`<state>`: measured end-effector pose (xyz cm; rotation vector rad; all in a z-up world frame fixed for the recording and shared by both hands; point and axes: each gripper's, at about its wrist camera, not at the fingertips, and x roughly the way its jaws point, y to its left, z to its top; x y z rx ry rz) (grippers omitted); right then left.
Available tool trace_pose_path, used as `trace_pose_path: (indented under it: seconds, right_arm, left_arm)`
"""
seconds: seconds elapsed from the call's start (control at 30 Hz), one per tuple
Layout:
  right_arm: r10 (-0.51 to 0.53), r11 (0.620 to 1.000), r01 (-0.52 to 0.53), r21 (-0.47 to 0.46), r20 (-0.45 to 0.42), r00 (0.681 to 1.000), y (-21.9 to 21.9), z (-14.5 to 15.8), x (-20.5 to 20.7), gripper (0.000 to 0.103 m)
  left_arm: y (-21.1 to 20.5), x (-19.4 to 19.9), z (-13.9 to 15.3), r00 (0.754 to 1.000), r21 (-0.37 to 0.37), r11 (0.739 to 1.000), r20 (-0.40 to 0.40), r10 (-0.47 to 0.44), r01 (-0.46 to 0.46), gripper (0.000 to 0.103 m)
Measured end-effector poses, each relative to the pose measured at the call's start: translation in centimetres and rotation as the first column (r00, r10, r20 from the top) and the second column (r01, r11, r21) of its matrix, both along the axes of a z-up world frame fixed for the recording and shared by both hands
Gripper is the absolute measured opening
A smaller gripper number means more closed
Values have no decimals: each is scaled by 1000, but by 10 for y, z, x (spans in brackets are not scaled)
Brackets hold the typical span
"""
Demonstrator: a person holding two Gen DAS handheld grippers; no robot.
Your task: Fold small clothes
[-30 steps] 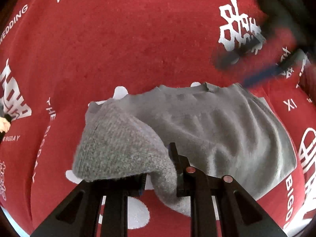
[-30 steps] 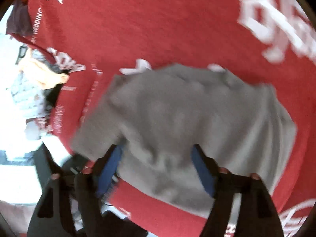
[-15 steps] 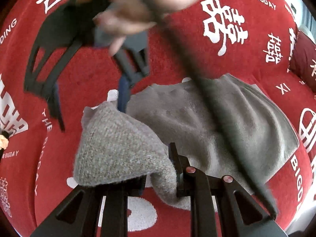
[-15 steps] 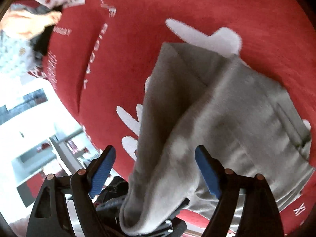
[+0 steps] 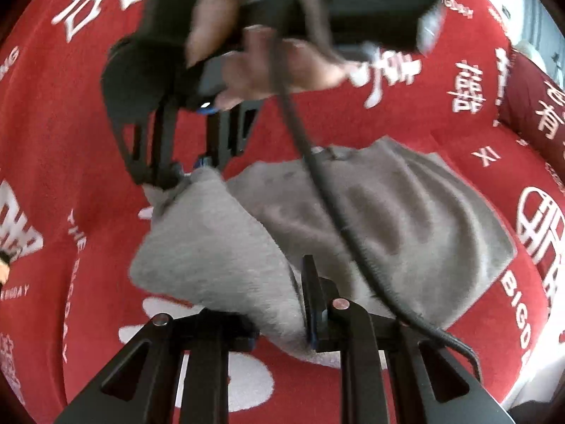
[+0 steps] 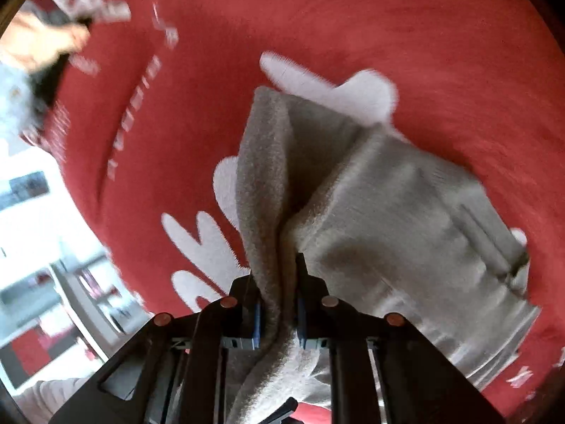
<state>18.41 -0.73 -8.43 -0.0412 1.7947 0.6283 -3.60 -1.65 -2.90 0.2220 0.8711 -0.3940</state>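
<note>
A small grey sweater (image 5: 406,219) lies on a red blanket (image 5: 88,123); its near-left part is folded over. My left gripper (image 5: 282,318) is shut on that folded flap at the bottom of the left wrist view. At the flap's far corner, a hand (image 5: 268,60) holds my right gripper (image 5: 183,173). The right wrist view shows the right gripper (image 6: 279,289) with its jaws closing; the blue pads pinch a raised ridge of the sweater (image 6: 406,212).
The red blanket (image 6: 353,17) carries white characters and shapes. A black cable (image 5: 339,219) hangs across the sweater. At the right lies a red pillow (image 5: 529,106). A pile of clothes (image 6: 35,53) sits at the blanket's far-left edge, with the room's floor (image 6: 35,229) beyond.
My right gripper came down over the sweater's left side and its wide jaws closed on a ridge of cloth. The left gripper kept its hold and rolled a little.
</note>
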Motion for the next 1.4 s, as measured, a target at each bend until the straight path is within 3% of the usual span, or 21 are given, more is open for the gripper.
trace_pose_path:
  seconds: [0.1,0.27,0.5,0.6,0.77,0.9,1.07,1.17,1.2,1.27,1.33,1.4]
  right_arm:
    - [-121,985,117,125,22,992,-43,26,-1,15]
    - [-315,913,285,291,62,947,-124,68,-16,15]
    - [-540,782,469,411,68,839,-253,90,-52,15]
    - [-607,734,533,422,53,793,-305,78,-73,15]
    - [-688,671,632,386,7,726,-372,26,-107,15]
    - [-710,663,675,325,-15,704,-388,-29,-124,15]
    - [-722,648,677,349,-4,692,-387,-50,-127,17]
    - [-731,639,688,344,-8,683,-391,-48,-132,25]
    - [-733,642,694,326,-4,680,-392,-45,-134,29]
    - [-735,650,699,299,10,678,-396,-35,-138,35]
    - [-737,654,700,288,35,674,-399,-20,-149,42]
    - [-744,648,702,296,48,667,-400,-7,-162,43]
  left_arm:
    - [-15,-4,18,998,-8,998,25,-55,55,21]
    - [-54,-8,48,984,-7,986,73,-164,165,21]
    - [-126,-18,64,944,1,947,81,-319,320,21]
    - [-159,-27,56,921,14,922,60,-386,386,21]
    - [-205,-45,26,889,41,888,-2,-458,457,21]
    - [-226,-53,-5,877,62,875,-69,-476,480,21]
    - [-227,-55,-16,890,60,890,-100,-444,451,21]
    - [-221,-54,-11,897,36,904,-146,-418,427,22]
    - [-220,-54,-9,899,33,908,-158,-408,418,26]
    - [-209,-51,-3,913,24,927,-187,-363,374,48]
    - [-193,-47,7,927,8,944,-192,-321,329,49]
    - [-175,-44,16,941,-1,961,-202,-271,276,49]
